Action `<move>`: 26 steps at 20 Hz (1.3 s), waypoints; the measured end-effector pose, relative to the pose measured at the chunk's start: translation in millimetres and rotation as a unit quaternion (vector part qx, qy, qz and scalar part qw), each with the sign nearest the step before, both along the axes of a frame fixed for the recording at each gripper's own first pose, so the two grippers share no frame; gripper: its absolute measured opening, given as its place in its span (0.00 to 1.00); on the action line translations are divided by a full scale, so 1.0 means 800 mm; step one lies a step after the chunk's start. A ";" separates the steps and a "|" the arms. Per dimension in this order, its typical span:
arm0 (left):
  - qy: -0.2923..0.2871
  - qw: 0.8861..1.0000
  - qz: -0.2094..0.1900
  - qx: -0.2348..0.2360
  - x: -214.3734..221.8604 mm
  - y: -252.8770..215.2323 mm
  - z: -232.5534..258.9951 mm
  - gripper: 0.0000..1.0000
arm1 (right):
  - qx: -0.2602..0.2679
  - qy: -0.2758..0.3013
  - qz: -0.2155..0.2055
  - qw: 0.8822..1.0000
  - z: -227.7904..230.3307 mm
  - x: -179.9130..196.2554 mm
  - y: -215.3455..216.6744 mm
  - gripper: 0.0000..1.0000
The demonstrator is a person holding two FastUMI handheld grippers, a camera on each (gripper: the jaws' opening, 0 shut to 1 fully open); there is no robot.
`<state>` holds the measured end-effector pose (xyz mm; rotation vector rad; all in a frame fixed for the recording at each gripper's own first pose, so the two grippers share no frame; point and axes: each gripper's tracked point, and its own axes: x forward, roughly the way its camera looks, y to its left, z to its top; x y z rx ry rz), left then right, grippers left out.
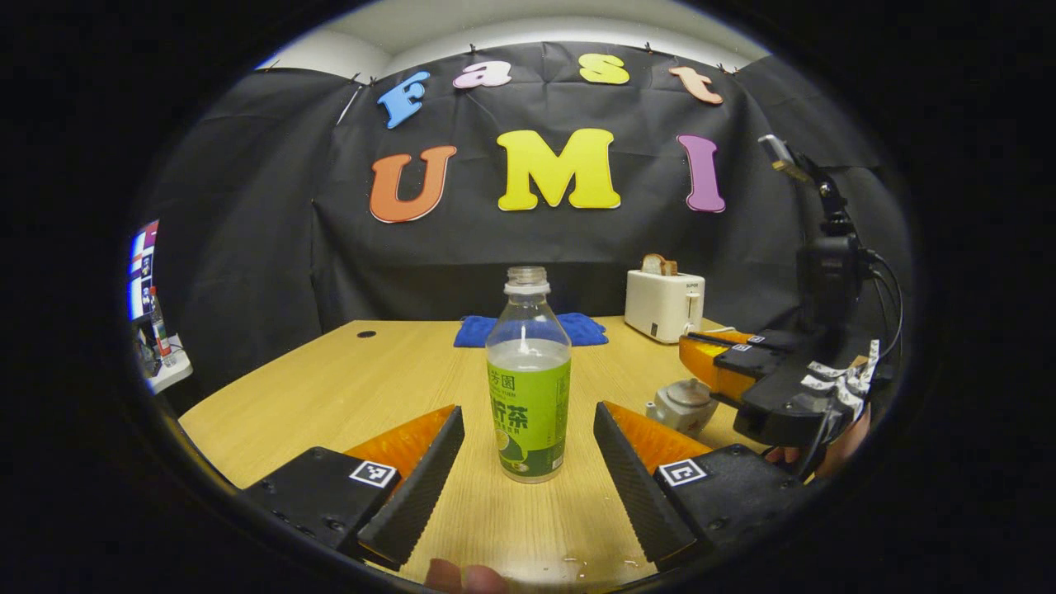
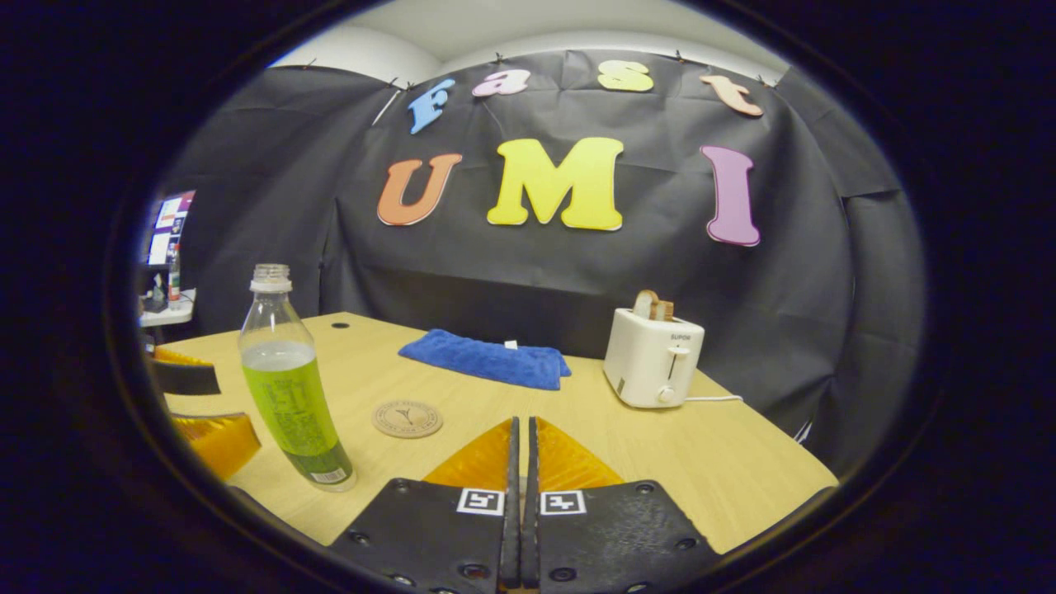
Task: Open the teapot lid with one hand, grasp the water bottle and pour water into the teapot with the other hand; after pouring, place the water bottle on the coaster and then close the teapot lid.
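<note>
The fingers of the left gripper (image 1: 528,470) stand wide apart either side of the water bottle (image 1: 528,379), not touching it — lined up, I judge, for a grasp. The right gripper (image 2: 521,462) has its fingers closed together on nothing, above the teapot (image 1: 683,404), whose lid is on. The coaster (image 2: 407,418) lies free on the desk (image 2: 742,462); a blue cloth (image 2: 487,359) and toaster (image 2: 652,359) sit well behind.

white toaster (image 2: 652,358), blue cloth (image 2: 487,359), wooden table (image 2: 726,470)
</note>
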<state>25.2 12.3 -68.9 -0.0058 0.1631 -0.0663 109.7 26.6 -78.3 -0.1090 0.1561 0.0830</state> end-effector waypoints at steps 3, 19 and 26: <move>0.016 1.000 -0.003 -0.007 0.016 -0.005 -0.018 0.99 | 0.014 0.001 0.002 1.000 0.008 -0.011 -0.008 0.01; 0.040 0.999 0.015 -0.006 0.057 0.004 -0.046 0.99 | -0.002 0.036 0.013 0.999 -0.018 -0.023 -0.007 0.09; 0.038 0.999 0.014 -0.006 0.054 0.004 -0.041 0.99 | -0.003 0.052 0.021 0.998 -0.048 -0.009 0.003 0.24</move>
